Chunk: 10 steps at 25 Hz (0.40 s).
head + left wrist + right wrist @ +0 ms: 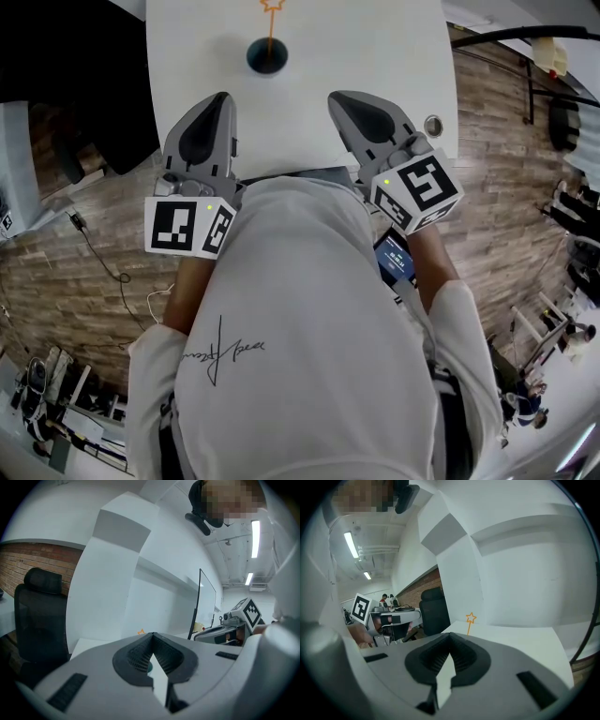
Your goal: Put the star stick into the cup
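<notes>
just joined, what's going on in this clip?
A person holds a two-jaw gripper in each hand near the front edge of the white table. The left gripper and the right gripper are both shut, with nothing between their jaws. The thin orange star stick already stands in the dark round cup farther out on the table, apart from both grippers.
</notes>
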Tool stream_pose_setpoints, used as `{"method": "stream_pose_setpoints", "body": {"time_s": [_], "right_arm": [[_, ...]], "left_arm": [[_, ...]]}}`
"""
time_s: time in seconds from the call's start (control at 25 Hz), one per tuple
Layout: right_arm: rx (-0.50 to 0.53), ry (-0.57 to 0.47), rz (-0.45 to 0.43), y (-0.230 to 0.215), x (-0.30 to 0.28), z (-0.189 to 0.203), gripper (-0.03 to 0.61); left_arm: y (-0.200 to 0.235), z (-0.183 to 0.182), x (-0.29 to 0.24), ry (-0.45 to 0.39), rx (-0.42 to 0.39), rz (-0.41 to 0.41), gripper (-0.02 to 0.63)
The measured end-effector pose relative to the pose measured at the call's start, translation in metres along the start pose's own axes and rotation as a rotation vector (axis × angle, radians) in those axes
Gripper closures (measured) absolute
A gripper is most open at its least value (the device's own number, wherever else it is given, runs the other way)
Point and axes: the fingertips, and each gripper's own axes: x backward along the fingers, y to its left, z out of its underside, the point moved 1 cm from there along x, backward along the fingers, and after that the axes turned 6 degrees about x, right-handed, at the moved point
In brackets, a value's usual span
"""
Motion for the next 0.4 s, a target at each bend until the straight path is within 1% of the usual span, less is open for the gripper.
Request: {"method": "stream_pose_setpoints", "body": {"time_s": [0.4], "right_arm": [[-0.014,-0.003,-0.006,0.0033,0.0005,0.0006,0.571]], "left_arm": [[0.0010,0.0074,0.0011,0.009,0.004,-0.005,0.606]]}}
